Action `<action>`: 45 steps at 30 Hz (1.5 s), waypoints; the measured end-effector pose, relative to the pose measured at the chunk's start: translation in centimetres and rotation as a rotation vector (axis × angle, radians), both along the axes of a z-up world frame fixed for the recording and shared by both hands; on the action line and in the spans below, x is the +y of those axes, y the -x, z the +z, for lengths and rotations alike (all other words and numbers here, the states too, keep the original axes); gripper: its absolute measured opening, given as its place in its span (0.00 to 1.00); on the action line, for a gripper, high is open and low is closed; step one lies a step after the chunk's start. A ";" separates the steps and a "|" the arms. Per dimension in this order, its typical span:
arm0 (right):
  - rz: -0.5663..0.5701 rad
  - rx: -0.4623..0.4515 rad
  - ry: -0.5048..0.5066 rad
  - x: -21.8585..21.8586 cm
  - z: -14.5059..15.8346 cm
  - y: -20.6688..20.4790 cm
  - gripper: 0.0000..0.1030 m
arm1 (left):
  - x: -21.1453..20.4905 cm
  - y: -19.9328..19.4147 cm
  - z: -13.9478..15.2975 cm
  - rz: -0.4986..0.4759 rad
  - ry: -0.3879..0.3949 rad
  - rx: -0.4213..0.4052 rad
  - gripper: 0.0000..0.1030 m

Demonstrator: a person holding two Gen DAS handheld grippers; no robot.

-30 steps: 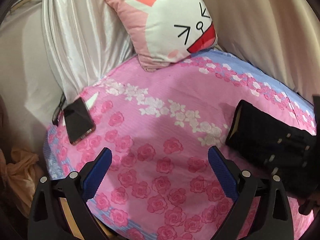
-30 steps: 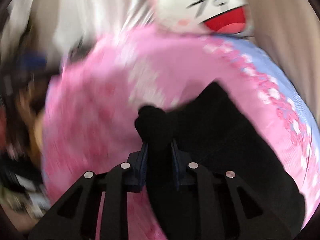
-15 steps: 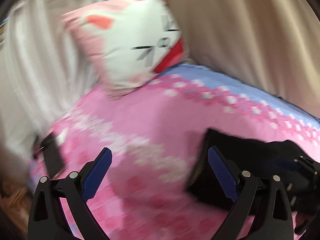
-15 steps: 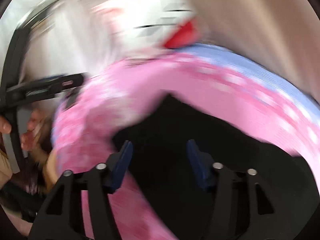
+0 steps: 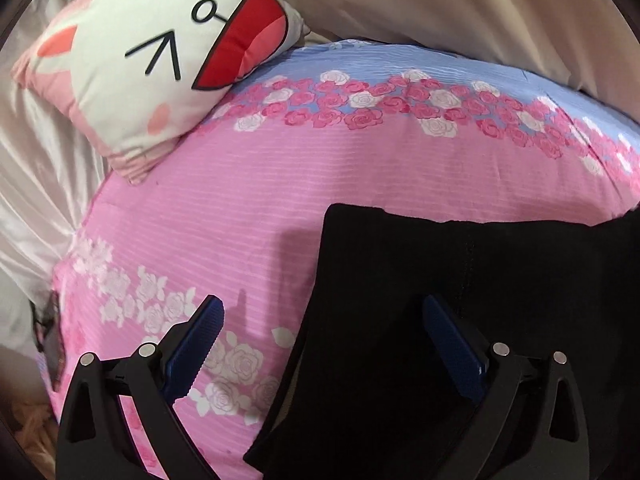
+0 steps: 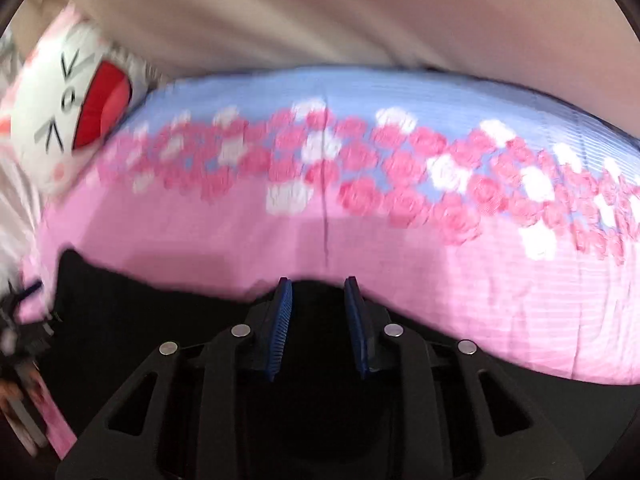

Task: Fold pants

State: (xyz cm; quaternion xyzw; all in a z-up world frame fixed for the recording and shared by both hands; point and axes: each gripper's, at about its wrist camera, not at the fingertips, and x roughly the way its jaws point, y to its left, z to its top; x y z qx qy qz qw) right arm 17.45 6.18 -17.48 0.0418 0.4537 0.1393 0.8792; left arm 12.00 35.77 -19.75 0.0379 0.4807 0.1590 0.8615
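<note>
Since a second ago the right claw (image 6: 318, 292) has let go of the bunched black cloth it was pinching and both cameras have swung toward the far side of the bed, so the phone that lay on the near left of the cover is now only a dark sliver at the left wrist view's edge.

The pants (image 5: 460, 280), black, are lying flat on the pink rose-printed bed cover (image 5: 248, 200), filling the lower right of the left wrist view with one squared corner pointing toward the cushion. In the right wrist view the same pants (image 6: 140, 320) are spreading across the whole lower part of the frame, their far edge running as a wavy line against the pink cloth; this view is blurred by motion.

The left claw (image 5: 320, 320) is standing wide open and gripping nothing: its left blue pad (image 5: 196, 344) is hanging over the bare cover, its right one over the pants, with the garment's left edge running between them. The right claw is sitting partly open, a narrow gap between its blue pads (image 6: 280, 320), over the pants' far edge; I cannot tell whether any cloth is caught between them.

A white-and-pink rabbit-face cushion (image 5: 152, 52) is resting at the cover's far left corner, and beige curtain (image 5: 460, 0) is hanging behind the bed.
</note>
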 end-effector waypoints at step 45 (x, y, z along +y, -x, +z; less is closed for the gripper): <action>-0.615 0.029 -0.046 -57.7 1.3 18.9 0.35 | -57.0 6.5 3.0 -0.651 -0.061 0.095 0.93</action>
